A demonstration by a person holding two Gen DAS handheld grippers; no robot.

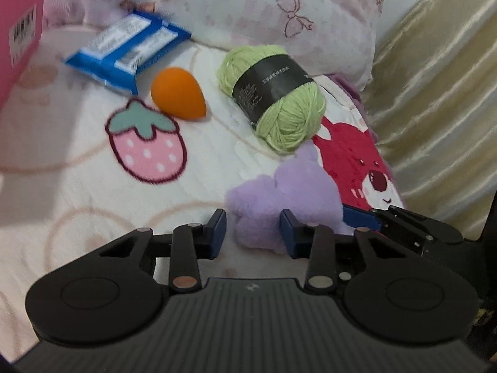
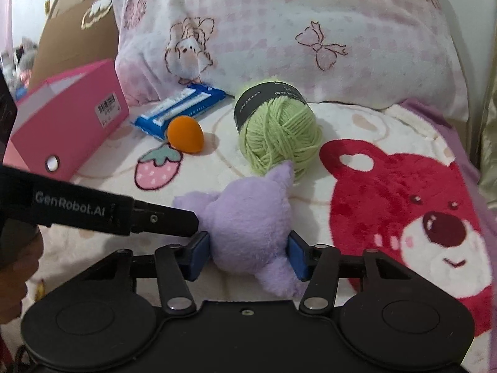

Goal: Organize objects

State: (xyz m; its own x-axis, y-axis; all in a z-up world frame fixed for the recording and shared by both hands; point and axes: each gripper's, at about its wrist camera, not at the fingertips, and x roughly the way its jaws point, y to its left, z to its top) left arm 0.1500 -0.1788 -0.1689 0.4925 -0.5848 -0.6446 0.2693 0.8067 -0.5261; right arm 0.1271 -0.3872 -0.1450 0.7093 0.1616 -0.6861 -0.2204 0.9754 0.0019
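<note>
A purple plush toy (image 1: 279,192) (image 2: 248,217) lies on the bear-print blanket (image 2: 388,202), and both grippers hold it. In the left wrist view my left gripper (image 1: 253,233) is shut on the toy's near lobe, its blue pads against the fluff on either side. My right gripper (image 2: 248,256) is shut on the toy's body, with the pads pressed into both flanks. A black finger (image 2: 167,217) of the left gripper reaches in from the left to the toy's side. Behind the toy lie a green yarn ball (image 2: 276,133), an orange egg-shaped sponge (image 2: 185,135) and a blue wipes pack (image 2: 180,108).
A pink box (image 2: 68,118) stands on the blanket at the left, its open side facing up and away. A large pink pillow (image 2: 279,31) fills the back. A shiny cream curtain (image 1: 435,93) bounds the right side. A hand (image 2: 15,264) grips the left tool at the lower left.
</note>
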